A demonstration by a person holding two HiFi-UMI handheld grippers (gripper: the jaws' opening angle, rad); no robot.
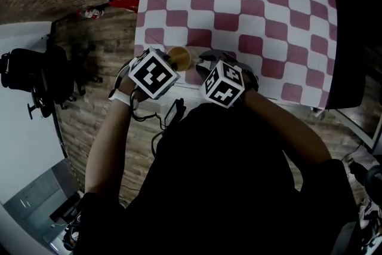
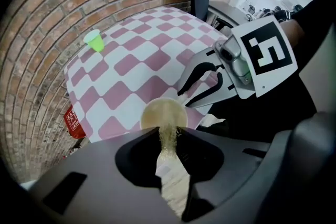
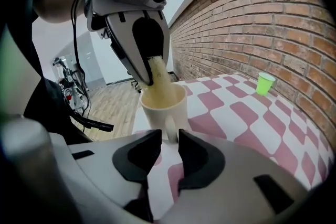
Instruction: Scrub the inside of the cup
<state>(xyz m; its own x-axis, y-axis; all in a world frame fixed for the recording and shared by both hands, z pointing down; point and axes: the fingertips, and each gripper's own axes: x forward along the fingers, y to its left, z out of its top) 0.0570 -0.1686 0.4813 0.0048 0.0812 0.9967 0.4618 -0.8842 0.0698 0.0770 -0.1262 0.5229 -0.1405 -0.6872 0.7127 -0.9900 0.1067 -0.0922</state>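
**Left claw** [image 2: 167,136]: pointing straight down, clamped on a pale yellow scrub pad [image 2: 172,170]. The pad's frayed lower end hangs past the claw's tips into the mouth of the cream cup [image 2: 164,113] directly below.

**Right claw** [image 3: 169,140]: angled downward, closed on the cup's handle [image 3: 169,127], which stands upright between its two pads. The cup body lies just beyond its tips.

**Cup:** upright on the pink-and-white checked tablecloth [image 3: 247,113], at the edge nearest the person, between the two claws.

**Background:** a small green cup [image 3: 265,83] stands well beyond both claws, at the far side of the table, beside the brick wall [image 3: 273,23]
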